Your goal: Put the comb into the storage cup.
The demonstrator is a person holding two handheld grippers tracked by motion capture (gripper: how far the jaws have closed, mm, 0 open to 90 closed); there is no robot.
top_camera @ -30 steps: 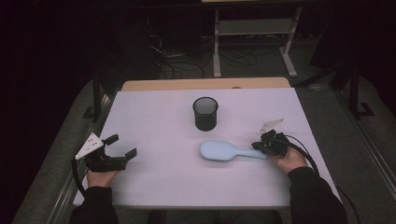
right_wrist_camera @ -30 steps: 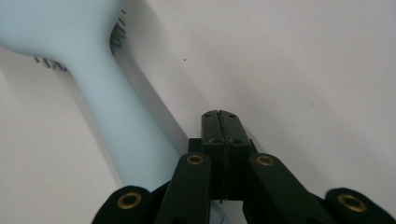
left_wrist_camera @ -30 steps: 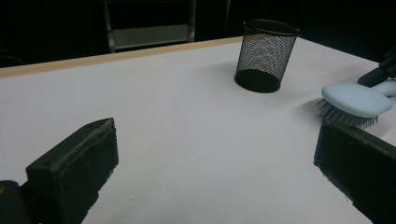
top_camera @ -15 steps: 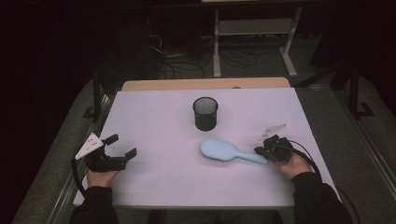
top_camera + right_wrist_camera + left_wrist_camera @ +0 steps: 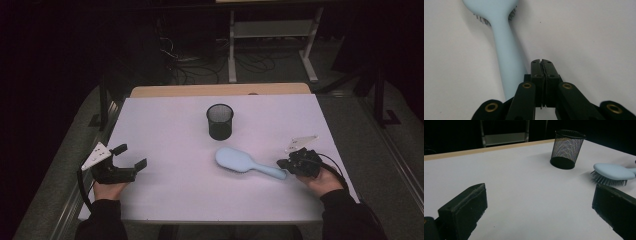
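1. The brush [image 5: 247,162] lies on the white tabletop [image 5: 165,125], in the right half, a bit in front of the cup [image 5: 220,121] and apart from it
2. Its head points toward the centre of the tabletop and the bristles face down, as the left gripper view shows [image 5: 611,173]; the handle runs out toward the right gripper [image 5: 286,162]
3. The right gripper is at the end of the handle. In the right gripper view the jaws are pressed fully together, with nothing between them, and the handle [image 5: 507,60] passes just beside them on their left side
4. From these pictures I cannot tell if the closed jaws touch the handle or only stand next to it
5. The left gripper [image 5: 131,156] is held by the left hand [image 5: 107,189] near the left front edge of the tabletop, well apart from the brush
6. Its jaws are spread wide and hold nothing; bare tabletop is between them
7. The cup is black mesh, it stands upright near the middle of the tabletop, toward the far side
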